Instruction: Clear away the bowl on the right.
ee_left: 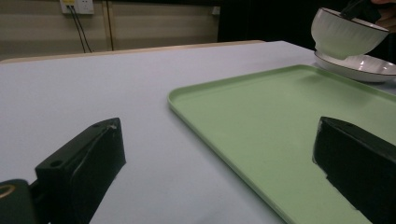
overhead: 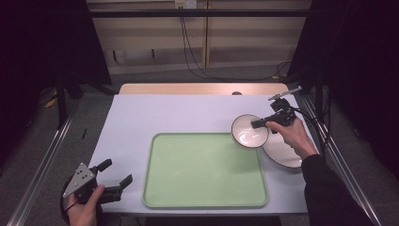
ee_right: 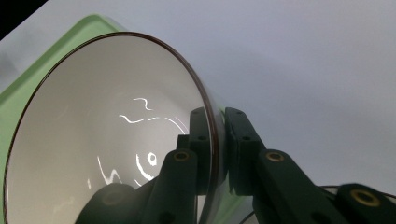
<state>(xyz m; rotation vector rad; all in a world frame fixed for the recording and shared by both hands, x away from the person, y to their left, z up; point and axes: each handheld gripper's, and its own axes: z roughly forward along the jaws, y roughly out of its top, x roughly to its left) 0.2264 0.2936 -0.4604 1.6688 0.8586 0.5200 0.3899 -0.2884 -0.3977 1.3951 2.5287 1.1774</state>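
Observation:
A white bowl (overhead: 248,131) with a dark rim hangs in the air over the right edge of a green tray (overhead: 202,188). My right gripper (overhead: 259,124) is shut on its rim, one jaw inside the bowl (ee_right: 93,140) and one outside, as the right gripper view shows. In the left gripper view the bowl (ee_left: 343,35) hovers just above a white plate (ee_left: 369,67). That plate (overhead: 284,153) lies on the table right of the tray. At the table's front left corner my left gripper (overhead: 115,173) is open, with nothing between its jaws.
The tray (ee_left: 280,121) lies on a pale sheet that covers the table (overhead: 141,117). Metal rails run along both sides of the table. Cables hang down the back wall, and one trails from the right gripper.

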